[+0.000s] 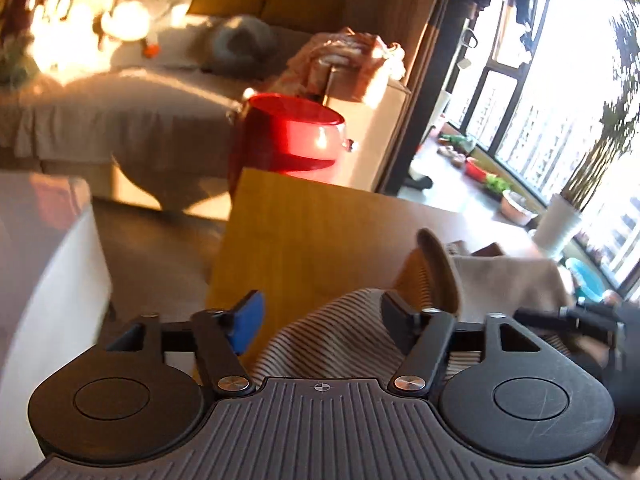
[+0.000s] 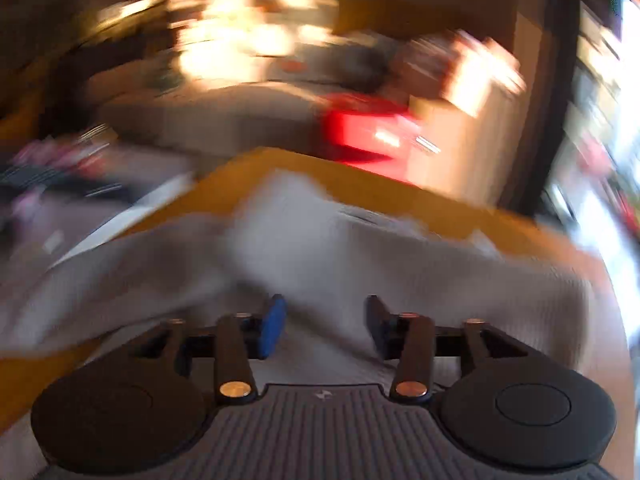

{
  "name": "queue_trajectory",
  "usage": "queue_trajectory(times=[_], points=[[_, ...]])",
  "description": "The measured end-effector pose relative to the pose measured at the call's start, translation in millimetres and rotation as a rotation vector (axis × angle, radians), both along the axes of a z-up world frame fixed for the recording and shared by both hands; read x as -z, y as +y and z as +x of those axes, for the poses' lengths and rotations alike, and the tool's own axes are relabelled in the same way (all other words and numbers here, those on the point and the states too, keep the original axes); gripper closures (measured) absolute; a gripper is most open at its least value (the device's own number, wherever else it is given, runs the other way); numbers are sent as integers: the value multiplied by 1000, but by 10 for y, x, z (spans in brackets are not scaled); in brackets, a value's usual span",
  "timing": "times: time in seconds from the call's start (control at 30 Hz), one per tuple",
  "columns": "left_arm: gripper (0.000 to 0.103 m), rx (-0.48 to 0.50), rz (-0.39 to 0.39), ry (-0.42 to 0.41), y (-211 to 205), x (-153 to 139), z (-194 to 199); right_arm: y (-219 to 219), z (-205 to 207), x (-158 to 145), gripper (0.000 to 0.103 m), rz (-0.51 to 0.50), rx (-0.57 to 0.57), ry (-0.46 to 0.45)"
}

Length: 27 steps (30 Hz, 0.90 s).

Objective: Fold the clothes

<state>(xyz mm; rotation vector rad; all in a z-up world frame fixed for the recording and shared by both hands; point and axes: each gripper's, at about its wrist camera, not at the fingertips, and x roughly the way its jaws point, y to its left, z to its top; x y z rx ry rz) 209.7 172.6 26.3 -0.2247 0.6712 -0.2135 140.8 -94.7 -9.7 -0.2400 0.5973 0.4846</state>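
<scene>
My left gripper (image 1: 320, 320) and right gripper (image 2: 326, 322) both hang with jaws apart – gripping nothing – just above the striped garment (image 1: 332, 344) on the wooden surface (image 1: 304, 232).

I judge this a lived-in home: ahead of my left tongs stands a grey sofa (image 1: 132, 120) (cushions, soft toys), a red stool (image 1: 292, 136) beside it, balcony windows (image 1: 560, 92) with potted plants to their right.

A garment (image 2: 320, 240) lay spread on the table (image 1: 304, 240). Behind the table stood a pot (image 1: 292, 136), with a sofa (image 1: 120, 120) to its left.
</scene>
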Motion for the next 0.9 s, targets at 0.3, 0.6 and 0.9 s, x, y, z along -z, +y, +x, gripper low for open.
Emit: queue_trajectory(times=[0.3,0.6,0.9], points=[[8,-55,-47,-64,307,-410,-175,1227,-895,169,34,-127,-576,31],[7,-142,-103,-95,658,-504,-350,1546,-574,202,99,-136,-483,10],[6,-195,-172,-143,805,-625,-490,1322,406,-1131,99,114,-200,-252]])
